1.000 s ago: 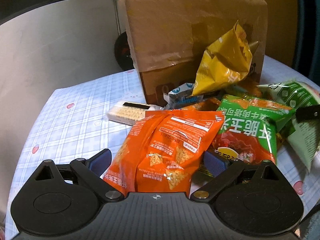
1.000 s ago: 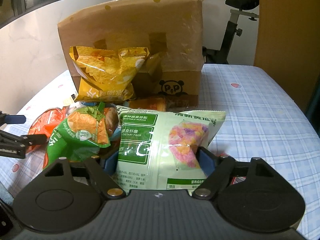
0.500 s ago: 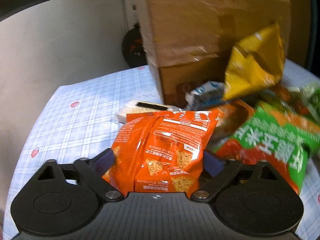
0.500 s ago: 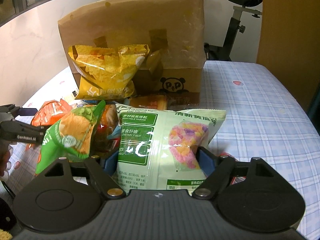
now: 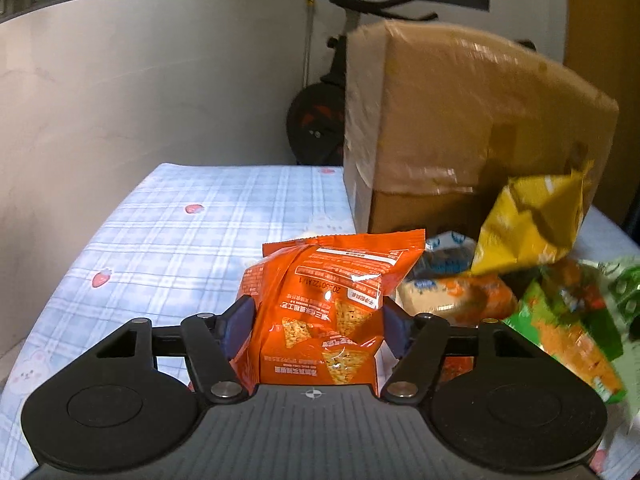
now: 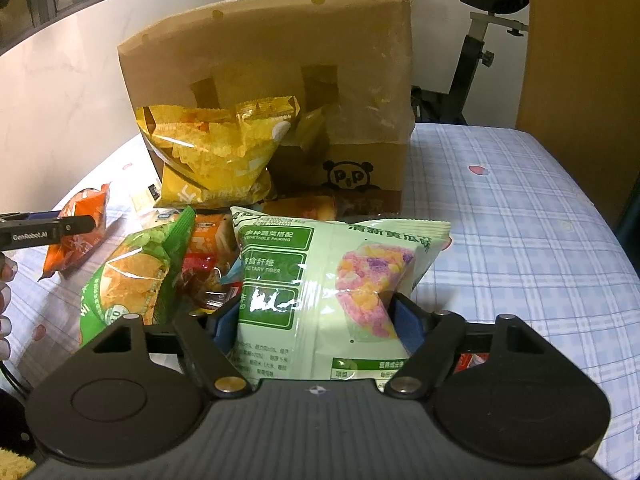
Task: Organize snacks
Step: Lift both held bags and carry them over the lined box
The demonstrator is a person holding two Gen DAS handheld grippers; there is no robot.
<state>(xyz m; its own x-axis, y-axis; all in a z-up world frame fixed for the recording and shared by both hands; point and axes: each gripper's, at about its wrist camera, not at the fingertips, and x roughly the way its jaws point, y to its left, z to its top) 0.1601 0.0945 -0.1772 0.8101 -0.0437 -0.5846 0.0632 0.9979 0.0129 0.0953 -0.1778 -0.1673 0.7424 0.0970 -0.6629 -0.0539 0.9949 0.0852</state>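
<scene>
An orange foil snack bag (image 5: 328,312) shows printed golden triangle chips and a white label. The pale green plastic packet (image 6: 332,296) carries dark green panels and pink-yellow puffs. A crinkled yellow chip bag (image 6: 216,156) stands against the brown cardboard box (image 6: 280,60) with its black panda logo. The light blue plaid cloth (image 5: 180,232) is dotted with red strawberries.
</scene>
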